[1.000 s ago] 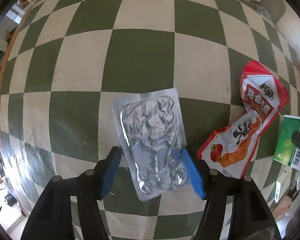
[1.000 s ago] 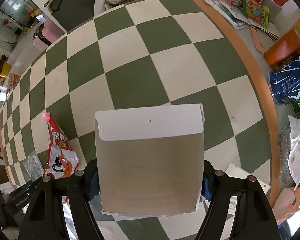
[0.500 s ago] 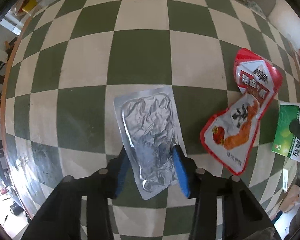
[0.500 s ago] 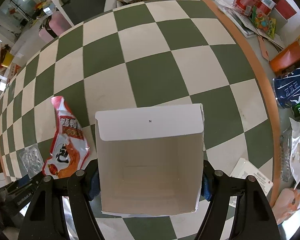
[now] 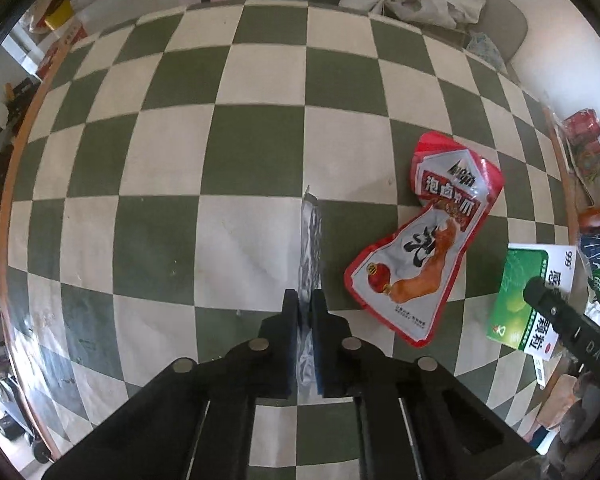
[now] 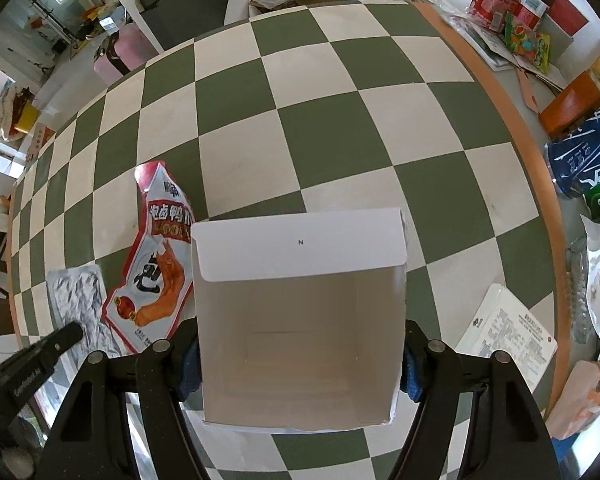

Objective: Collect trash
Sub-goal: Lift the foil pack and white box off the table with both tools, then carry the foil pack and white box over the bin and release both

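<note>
My left gripper (image 5: 304, 304) is shut on a crumpled silver foil pouch (image 5: 311, 240), which stands on edge between the fingers above the green-and-white checkered table (image 5: 180, 152). The pouch also shows in the right wrist view (image 6: 78, 296). A red-and-white snack wrapper (image 5: 428, 256) lies flat just right of it, and shows in the right view (image 6: 156, 276). My right gripper (image 6: 300, 354) is shut on an open white cardboard box (image 6: 300, 320), empty inside, its mouth facing the camera.
A green-and-white medicine box (image 5: 528, 296) lies at the table's right edge. A printed leaflet (image 6: 508, 332) lies right of the box. Cans, a blue bag (image 6: 584, 160), bottles and packets crowd the right side beyond the orange table rim (image 6: 512, 112).
My left gripper closed on the foil pouch and lifted it, turning it from flat to edge-on. The white box tilted so its open inside now faces the right camera.
</note>
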Demonstrator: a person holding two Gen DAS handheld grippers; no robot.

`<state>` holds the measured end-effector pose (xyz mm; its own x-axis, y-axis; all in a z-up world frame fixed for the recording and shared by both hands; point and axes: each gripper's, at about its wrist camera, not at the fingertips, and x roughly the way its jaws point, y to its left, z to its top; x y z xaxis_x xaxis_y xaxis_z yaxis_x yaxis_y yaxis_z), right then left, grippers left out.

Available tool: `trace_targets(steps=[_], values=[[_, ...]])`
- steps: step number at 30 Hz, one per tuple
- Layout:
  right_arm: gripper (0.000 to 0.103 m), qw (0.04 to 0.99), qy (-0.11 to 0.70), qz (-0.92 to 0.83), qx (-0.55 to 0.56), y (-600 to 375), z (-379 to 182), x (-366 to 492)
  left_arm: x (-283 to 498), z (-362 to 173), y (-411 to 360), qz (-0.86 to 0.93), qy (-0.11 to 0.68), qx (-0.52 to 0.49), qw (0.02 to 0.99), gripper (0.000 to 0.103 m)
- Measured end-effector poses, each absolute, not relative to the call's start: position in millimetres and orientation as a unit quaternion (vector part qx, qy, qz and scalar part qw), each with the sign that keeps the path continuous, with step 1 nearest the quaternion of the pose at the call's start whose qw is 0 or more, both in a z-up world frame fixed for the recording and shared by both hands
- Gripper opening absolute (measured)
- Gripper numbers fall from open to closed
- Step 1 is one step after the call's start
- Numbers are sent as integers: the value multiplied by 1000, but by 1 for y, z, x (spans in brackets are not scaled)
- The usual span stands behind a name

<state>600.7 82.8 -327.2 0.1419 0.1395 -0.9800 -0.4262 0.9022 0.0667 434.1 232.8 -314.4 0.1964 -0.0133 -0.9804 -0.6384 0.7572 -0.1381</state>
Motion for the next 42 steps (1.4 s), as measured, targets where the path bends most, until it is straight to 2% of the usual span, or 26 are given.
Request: trace_targets(steps=[13,19,27,34,37,42], values=[[75,760,603,215,-114,61,-296,544,377,-282,228,235,563,-226,759,4],[75,763,593,234,-109,41,-276,467,287,-262,203,230,544,-224,775,4],[75,779,571,241,-95,-5,-258,313,149,-255,159,192,528,-217,798,4],[75,759,603,232,-87,-56,-283,151,27,-288,127,158,560,-265,769,4],[75,728,639,229,-93,-71,-317,102,-13,-321,116,151,584,-291,743,4],[75,689,683,224,-92,-86,-386,56,-35,-390,115,148,605,-337,706,4]])
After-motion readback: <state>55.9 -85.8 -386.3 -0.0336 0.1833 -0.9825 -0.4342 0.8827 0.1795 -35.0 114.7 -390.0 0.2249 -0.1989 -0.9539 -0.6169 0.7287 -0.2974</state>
